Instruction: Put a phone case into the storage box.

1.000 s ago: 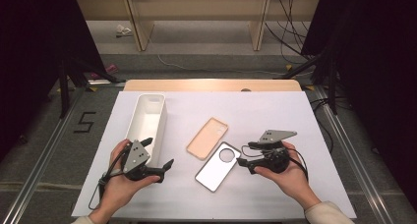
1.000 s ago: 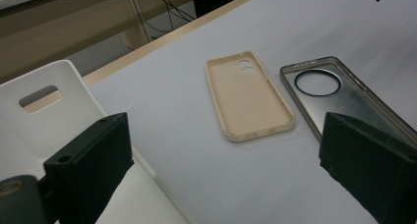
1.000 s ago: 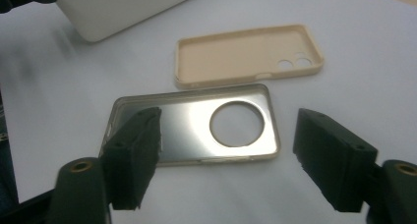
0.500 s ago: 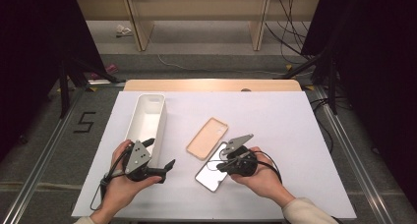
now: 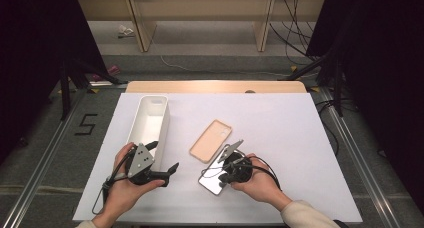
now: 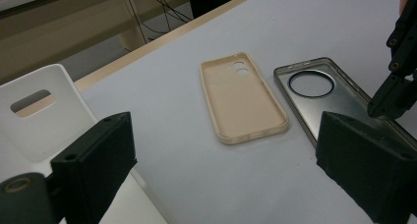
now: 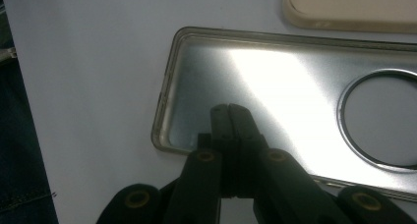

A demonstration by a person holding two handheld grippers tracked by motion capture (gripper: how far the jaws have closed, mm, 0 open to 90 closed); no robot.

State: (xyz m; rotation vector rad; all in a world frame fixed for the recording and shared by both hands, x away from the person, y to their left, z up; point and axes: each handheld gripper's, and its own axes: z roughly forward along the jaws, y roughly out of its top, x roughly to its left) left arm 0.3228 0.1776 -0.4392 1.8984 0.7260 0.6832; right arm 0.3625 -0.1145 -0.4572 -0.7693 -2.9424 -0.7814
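The left gripper [image 5: 167, 172] rests low beside the white bin [image 5: 150, 123], jaws wide apart and empty; the beige phone case [image 5: 212, 140] lies mid-table; just right of it, the right gripper [image 7: 228, 111] has snapped together empty, tips pressed down inside the clear phone case [image 7: 275, 91].

Glossy clear case [image 7: 275, 86], matt beige case [image 6: 243, 98]

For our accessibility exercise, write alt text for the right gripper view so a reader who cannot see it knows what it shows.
The right tool, its two black jaws shut together with nothing between them, points down into the clear phone case, which lies open side up on the white table with its round camera opening at the right. A beige phone case edges in at the top.
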